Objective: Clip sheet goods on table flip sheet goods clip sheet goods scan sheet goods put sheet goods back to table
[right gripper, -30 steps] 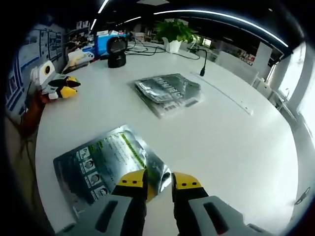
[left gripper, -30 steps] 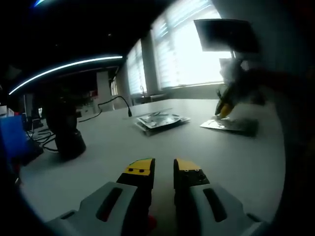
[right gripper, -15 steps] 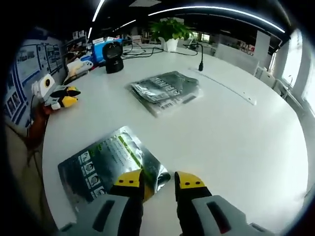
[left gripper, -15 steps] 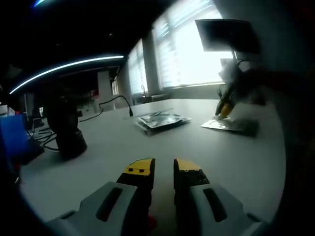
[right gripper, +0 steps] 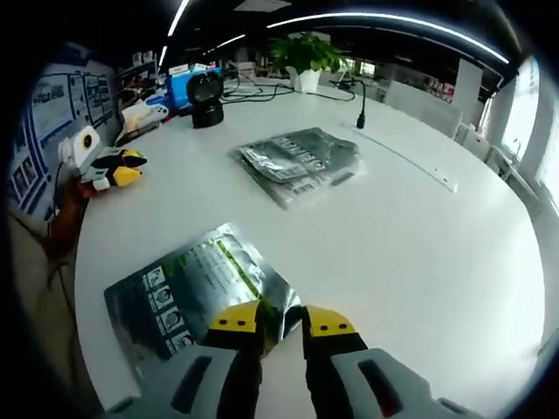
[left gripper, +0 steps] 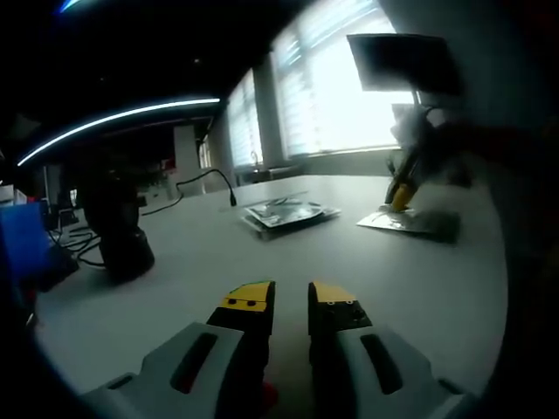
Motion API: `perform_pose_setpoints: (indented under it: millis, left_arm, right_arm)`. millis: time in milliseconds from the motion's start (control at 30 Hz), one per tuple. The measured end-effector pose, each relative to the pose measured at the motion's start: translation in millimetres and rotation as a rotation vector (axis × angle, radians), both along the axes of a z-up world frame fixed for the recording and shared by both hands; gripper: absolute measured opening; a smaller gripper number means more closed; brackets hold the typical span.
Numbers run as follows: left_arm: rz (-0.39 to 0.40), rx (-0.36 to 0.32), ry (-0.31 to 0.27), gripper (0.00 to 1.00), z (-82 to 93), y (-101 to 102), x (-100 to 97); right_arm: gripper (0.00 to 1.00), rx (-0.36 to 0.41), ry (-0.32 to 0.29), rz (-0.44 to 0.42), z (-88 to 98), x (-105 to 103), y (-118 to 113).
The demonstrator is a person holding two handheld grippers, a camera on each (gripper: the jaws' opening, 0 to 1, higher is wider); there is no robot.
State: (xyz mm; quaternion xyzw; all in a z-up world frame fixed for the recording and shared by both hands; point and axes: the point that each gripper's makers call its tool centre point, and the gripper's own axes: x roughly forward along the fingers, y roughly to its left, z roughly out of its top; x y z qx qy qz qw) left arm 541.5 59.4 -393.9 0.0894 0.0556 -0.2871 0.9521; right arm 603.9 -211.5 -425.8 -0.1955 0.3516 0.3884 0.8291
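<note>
A silver pouch [right gripper: 201, 288] with green print lies flat near the table's edge. My right gripper [right gripper: 281, 319] is at its near corner, jaws a narrow gap apart with that corner between them. A stack of similar pouches [right gripper: 297, 161] lies farther in on the table. In the left gripper view the right gripper [left gripper: 400, 196] points down onto the pouch [left gripper: 406, 221], with the stack [left gripper: 286, 214] to its left. My left gripper [left gripper: 291, 298] hovers low over the white table [left gripper: 201, 262], jaws slightly apart with nothing between them. It also shows as the left gripper [right gripper: 122, 166] at the table's left edge.
A black scanner [right gripper: 207, 89] stands at the far side, seen close as the scanner [left gripper: 118, 227] in the left gripper view. Beside it are a blue box [right gripper: 179, 83], cables, a gooseneck microphone [right gripper: 361, 105] and a potted plant [right gripper: 306, 57]. The white table [right gripper: 419, 244] is round.
My right gripper's jaws have drawn a little closer around the pouch's corner, and its view has shifted slightly. The left gripper has stayed still.
</note>
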Motion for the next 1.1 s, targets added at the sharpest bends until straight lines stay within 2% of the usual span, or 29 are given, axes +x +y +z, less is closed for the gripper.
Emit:
perform_pose_setpoints:
  millis: [300, 467, 600, 867, 1100]
  left_arm:
    - [0.006, 0.011, 0.001, 0.08, -1.3, 0.3, -0.7]
    - [0.006, 0.010, 0.002, 0.08, -1.7, 0.5, -0.3]
    - [0.006, 0.013, 0.001, 0.08, -1.9, 0.4, -0.4]
    - [0.006, 0.018, -0.005, 0.08, -1.7, 0.7, -0.4]
    - [0.004, 0.022, -0.006, 0.08, -2.0, -0.4, -1.1]
  right_arm:
    - [0.03, -0.030, -0.032, 0.045, 1.4, -6.9, 5.8]
    - [0.01, -0.083, -0.082, 0.094, 3.0, -5.5, 6.6]
    - [0.00, -0.117, -0.116, 0.107, 3.8, -13.6, 10.4]
    - [0.00, -0.155, -0.159, 0.105, 5.5, -8.7, 9.8]
    - [0.00, -0.154, -0.155, 0.077, 4.8, -13.5, 11.5]
